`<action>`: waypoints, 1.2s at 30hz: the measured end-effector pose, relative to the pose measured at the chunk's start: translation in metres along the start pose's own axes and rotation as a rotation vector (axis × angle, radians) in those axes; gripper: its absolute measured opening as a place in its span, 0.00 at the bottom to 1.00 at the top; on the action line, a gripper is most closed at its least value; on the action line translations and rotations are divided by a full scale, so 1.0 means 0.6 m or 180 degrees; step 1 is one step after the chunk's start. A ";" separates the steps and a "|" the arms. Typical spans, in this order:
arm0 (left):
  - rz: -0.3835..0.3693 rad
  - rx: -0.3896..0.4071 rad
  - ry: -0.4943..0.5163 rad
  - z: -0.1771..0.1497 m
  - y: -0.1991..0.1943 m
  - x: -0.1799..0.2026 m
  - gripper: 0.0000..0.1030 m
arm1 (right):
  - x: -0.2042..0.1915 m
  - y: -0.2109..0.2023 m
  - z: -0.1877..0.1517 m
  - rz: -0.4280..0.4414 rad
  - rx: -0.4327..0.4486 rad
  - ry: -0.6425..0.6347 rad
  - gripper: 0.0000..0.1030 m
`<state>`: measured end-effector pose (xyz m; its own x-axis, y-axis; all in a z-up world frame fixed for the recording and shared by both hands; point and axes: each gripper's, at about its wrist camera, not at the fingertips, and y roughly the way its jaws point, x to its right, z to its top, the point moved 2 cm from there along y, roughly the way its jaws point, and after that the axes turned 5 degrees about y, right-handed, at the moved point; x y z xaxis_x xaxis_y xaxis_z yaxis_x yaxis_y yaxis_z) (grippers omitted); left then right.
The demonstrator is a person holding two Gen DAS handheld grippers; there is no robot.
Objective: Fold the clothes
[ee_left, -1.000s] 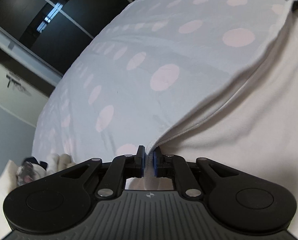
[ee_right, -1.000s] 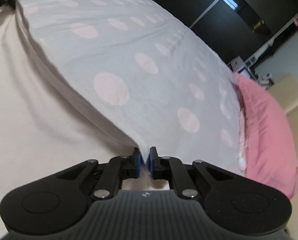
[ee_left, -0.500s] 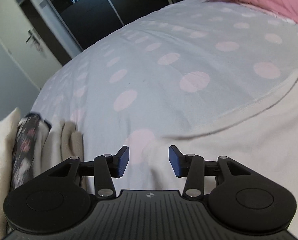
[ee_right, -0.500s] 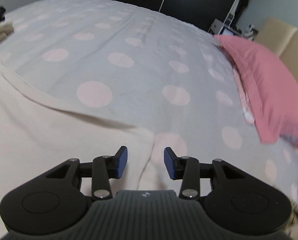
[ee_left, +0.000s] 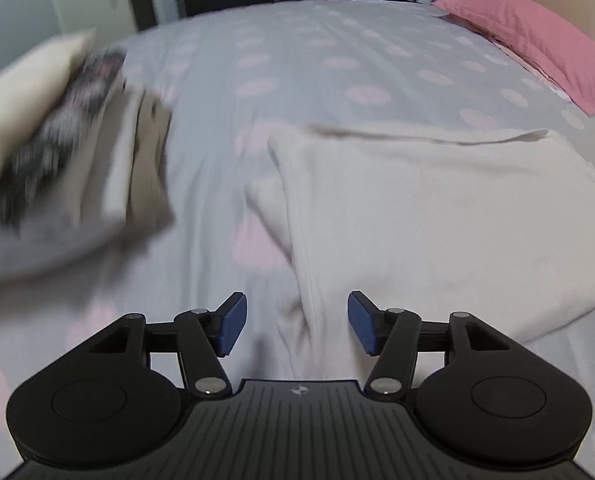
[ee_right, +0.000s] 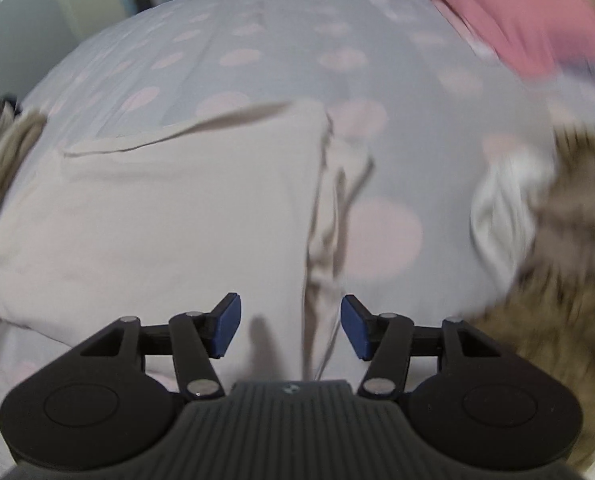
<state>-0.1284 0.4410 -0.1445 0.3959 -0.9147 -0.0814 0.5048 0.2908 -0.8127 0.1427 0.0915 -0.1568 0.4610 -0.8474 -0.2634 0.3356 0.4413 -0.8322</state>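
Left wrist view: the left gripper (ee_left: 295, 326) hangs over the bed (ee_left: 337, 60), its blue fingers (ee_left: 231, 324) spreading apart with nothing pressed between them; beneath the gap runs the left side edge of a cream garment (ee_left: 437, 208) lying folded and mostly flat on the dotted bedspread. It looks like a light, limp knit that will sag and crease wherever it is lifted, so it wants holding at a corner or along a doubled edge, where the layers give the fingers some thickness to bite. A blurred stack of folded clothes (ee_left: 69, 148) sits to the left, and a pink pillow (ee_left: 537, 52) lies at the far right. Right wrist view: the right gripper (ee_right: 289, 328) is likewise opening, its fingers (ee_right: 355, 326) straddling the garment's bunched right edge (ee_right: 329, 216) without gripping it. That rumpled seam is the thickest spot and probably the surest hold, though loose layers could slip apart if only the top one is caught. A blurred heap of unfolded laundry (ee_right: 557, 232) lies just right of it.
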 end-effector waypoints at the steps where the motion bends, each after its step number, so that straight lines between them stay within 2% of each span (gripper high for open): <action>1: -0.0033 -0.0019 -0.0119 -0.010 0.003 -0.004 0.54 | 0.006 0.002 -0.007 0.0040 -0.0016 0.0105 0.57; 6: -0.0190 -0.0103 -0.0602 -0.041 0.025 -0.025 0.56 | 0.028 0.019 -0.029 0.0180 -0.0116 0.0472 0.57; 10: -0.0193 -0.0058 -0.0688 -0.054 0.042 -0.028 0.59 | 0.032 0.039 -0.036 0.0232 -0.0139 0.0593 0.59; 15: -0.0156 0.0085 -0.0661 -0.052 0.054 -0.017 0.60 | 0.017 0.054 -0.035 0.0173 -0.0061 0.0459 0.57; 18: -0.0133 0.0175 -0.0597 -0.049 0.054 -0.006 0.47 | 0.008 0.055 -0.037 0.0160 -0.0002 0.0366 0.36; 19: -0.0125 0.0196 -0.0578 -0.047 0.053 -0.003 0.40 | 0.006 0.055 -0.037 0.0175 0.0014 0.0354 0.20; 20: -0.0129 0.0212 -0.0567 -0.045 0.051 0.000 0.36 | 0.007 0.054 -0.037 0.0263 -0.0001 0.0408 0.10; 22: -0.0178 0.0226 -0.0570 -0.040 0.046 0.001 0.13 | 0.008 0.051 -0.037 0.0324 -0.0020 0.0512 0.10; 24: -0.0203 0.0197 -0.0611 -0.034 0.041 0.001 0.09 | 0.007 0.043 -0.033 0.0333 0.0008 0.0520 0.10; 30: -0.0234 0.0183 -0.0625 -0.013 -0.005 -0.010 0.07 | 0.014 -0.017 -0.005 0.0444 0.0098 0.0637 0.09; 36: -0.0229 0.0115 -0.0453 0.007 -0.078 -0.013 0.07 | 0.009 -0.080 0.011 0.0408 0.0019 0.0591 0.09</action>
<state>-0.1520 0.4357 -0.1034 0.4611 -0.8852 0.0608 0.5620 0.2383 -0.7921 0.1346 0.0677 -0.1152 0.3411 -0.8239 -0.4526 0.2892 0.5501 -0.7835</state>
